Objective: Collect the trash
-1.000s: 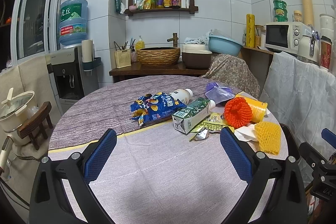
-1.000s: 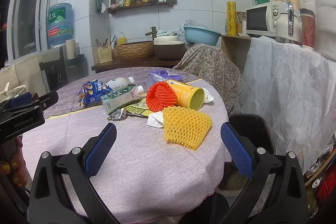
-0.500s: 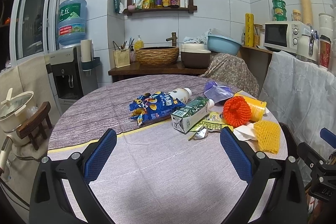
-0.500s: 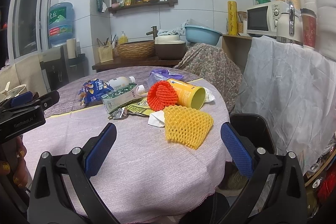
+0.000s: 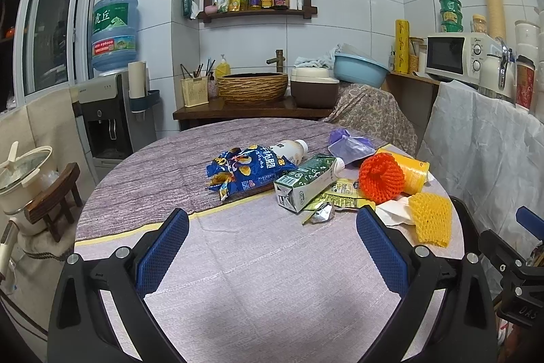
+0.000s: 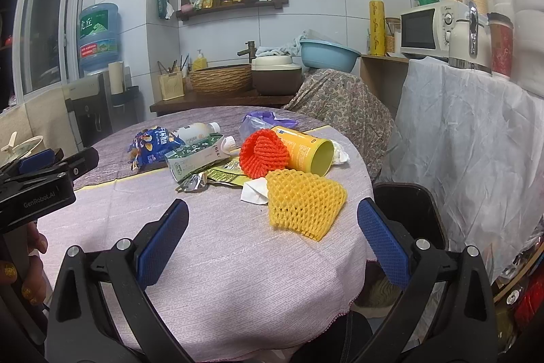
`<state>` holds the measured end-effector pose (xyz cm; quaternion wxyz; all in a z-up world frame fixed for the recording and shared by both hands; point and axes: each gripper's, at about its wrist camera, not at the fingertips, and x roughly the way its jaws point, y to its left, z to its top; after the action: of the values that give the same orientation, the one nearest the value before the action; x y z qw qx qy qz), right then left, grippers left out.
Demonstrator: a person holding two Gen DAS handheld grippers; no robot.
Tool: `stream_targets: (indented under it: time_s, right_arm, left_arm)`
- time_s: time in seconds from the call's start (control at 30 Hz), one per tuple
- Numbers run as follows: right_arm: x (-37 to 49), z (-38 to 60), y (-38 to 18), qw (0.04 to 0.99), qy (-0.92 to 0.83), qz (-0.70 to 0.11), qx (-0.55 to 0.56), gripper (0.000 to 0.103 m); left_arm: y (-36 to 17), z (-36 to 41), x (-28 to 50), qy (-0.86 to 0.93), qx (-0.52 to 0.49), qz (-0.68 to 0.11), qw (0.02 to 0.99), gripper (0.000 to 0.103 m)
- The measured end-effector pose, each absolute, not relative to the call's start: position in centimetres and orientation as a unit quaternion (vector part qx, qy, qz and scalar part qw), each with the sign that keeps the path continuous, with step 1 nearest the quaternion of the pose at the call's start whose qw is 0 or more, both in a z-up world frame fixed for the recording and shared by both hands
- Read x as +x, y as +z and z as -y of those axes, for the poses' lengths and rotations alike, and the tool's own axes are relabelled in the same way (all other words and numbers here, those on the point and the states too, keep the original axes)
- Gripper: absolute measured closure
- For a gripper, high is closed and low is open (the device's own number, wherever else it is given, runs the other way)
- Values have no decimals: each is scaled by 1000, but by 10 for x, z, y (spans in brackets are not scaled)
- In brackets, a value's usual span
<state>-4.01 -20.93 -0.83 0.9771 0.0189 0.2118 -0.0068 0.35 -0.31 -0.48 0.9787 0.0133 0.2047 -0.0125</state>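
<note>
Trash lies in a cluster on the round clothed table (image 5: 238,278): a blue chip bag (image 5: 246,169), a white bottle (image 5: 289,149), a green milk carton (image 5: 307,182), an orange foam net (image 5: 380,177), a yellow can (image 5: 413,170), a yellow foam net (image 5: 430,221), a purple bag (image 5: 348,143) and a foil scrap (image 5: 321,213). My left gripper (image 5: 272,247) hangs open above the near cloth, short of the pile. My right gripper (image 6: 272,238) is open too, just before the yellow foam net (image 6: 302,204). The orange net (image 6: 263,152) and yellow can (image 6: 306,148) lie behind it.
A black bin (image 6: 408,210) stands beside the table's right edge, under a white draped cloth (image 6: 469,142). A wooden counter with a woven basin (image 5: 253,87) runs behind the table. A water dispenser (image 5: 108,111) and a pot on a stool (image 5: 23,172) stand at the left.
Both grippers have stayed open and nearly still. The trash pile has shifted only slightly in each view from small camera drift.
</note>
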Motion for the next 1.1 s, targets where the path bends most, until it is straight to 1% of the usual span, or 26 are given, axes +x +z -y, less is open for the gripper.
stream_targets:
  time_s: [1.1]
  right_arm:
    - [-39, 212, -8, 975, -5, -219, 24, 5]
  left_arm:
    - [-3, 4, 7, -16, 13, -212, 977, 5]
